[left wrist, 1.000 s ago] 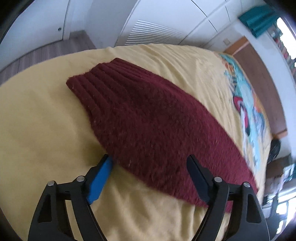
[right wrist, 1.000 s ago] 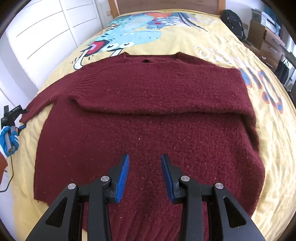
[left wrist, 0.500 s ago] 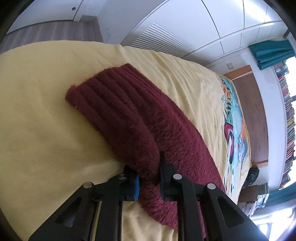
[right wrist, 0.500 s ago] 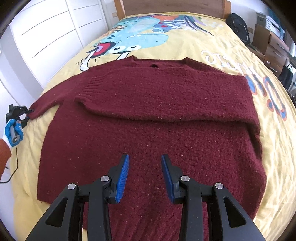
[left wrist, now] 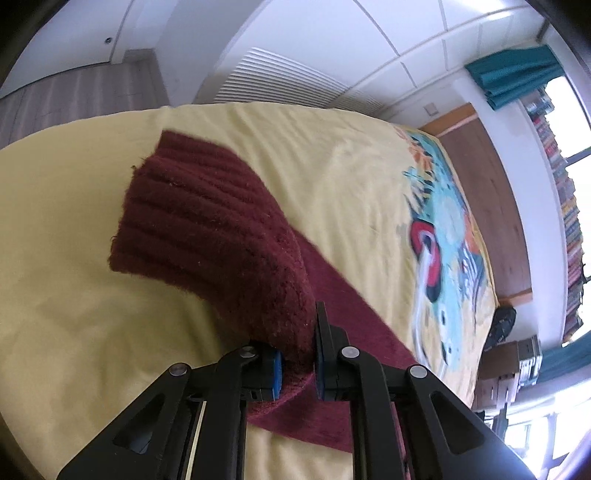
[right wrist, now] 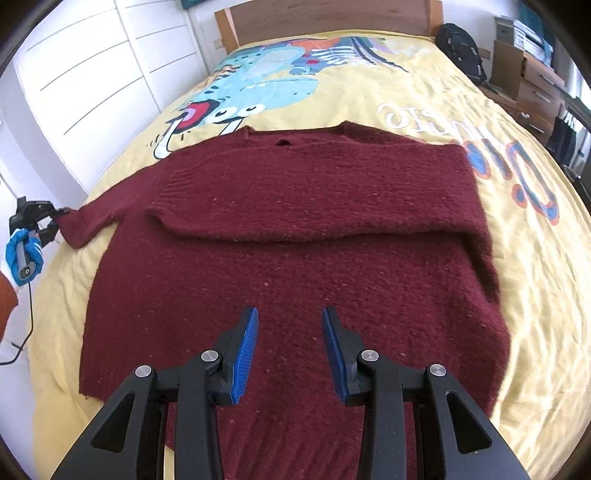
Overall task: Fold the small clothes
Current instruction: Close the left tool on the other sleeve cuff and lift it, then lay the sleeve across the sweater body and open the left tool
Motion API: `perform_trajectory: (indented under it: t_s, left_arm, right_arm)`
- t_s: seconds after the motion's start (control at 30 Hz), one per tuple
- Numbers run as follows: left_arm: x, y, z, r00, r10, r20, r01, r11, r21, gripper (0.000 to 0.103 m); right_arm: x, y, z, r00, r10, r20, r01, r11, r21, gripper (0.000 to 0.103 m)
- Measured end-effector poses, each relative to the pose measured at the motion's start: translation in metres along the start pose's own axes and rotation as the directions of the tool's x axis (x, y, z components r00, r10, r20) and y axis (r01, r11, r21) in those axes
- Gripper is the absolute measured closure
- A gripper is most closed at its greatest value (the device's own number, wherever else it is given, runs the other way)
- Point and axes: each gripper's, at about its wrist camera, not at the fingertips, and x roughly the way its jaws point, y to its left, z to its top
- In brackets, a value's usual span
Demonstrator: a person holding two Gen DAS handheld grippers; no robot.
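A dark red knitted sweater (right wrist: 295,236) lies flat on the yellow bed cover (right wrist: 535,258), its right sleeve folded across the chest. The left sleeve (left wrist: 214,236) stretches toward the bed's left edge. My left gripper (left wrist: 298,354) is shut on that sleeve near its ribbed cuff and holds it raised off the cover. From the right wrist view that left gripper (right wrist: 55,221) appears small at the far left, pinching the sleeve end. My right gripper (right wrist: 290,332) hovers over the sweater's lower body, open, with nothing between its blue pads (right wrist: 245,343).
White wardrobe doors (right wrist: 92,81) run close along the bed's left side. A wooden headboard (right wrist: 325,14) stands at the far end, with a black backpack (right wrist: 461,51) and drawers (right wrist: 535,85) to the right. A gloved hand (right wrist: 22,251) holds the left gripper.
My left gripper closed on the left sleeve and lifted its cuff end off the bed. The right gripper drifted slightly over the sweater, still open.
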Motion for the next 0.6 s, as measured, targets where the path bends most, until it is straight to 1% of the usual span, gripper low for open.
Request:
perform_trajectory:
  t_s: [0.07, 0.27, 0.43, 0.6]
  left_arm:
    - [0.004, -0.019, -0.005, 1.000, -0.005, -0.006, 0.006, 1.000, 0.015, 0.093]
    - [0.005, -0.079, -0.029, 0.998, -0.051, -0.031, 0.053, 0.996, 0.071, 0.093]
    - [0.016, -0.131, -0.055, 0.993, -0.091, -0.069, 0.099, 0.988, 0.121, 0.093]
    - [0.029, -0.182, -0.089, 0.985, -0.126, -0.116, 0.144, 0.976, 0.166, 0.093]
  right_arm:
    - [-0.004, -0.008, -0.002, 1.000, -0.007, 0.004, 0.007, 1.000, 0.015, 0.065]
    - [-0.017, -0.034, -0.012, 0.999, -0.043, 0.009, 0.043, 0.998, 0.036, 0.065]
    - [-0.026, -0.060, -0.023, 0.998, -0.069, 0.008, 0.069, 0.995, 0.074, 0.065]
    - [-0.041, -0.092, -0.039, 0.996, -0.091, 0.013, 0.089, 0.988, 0.130, 0.065]
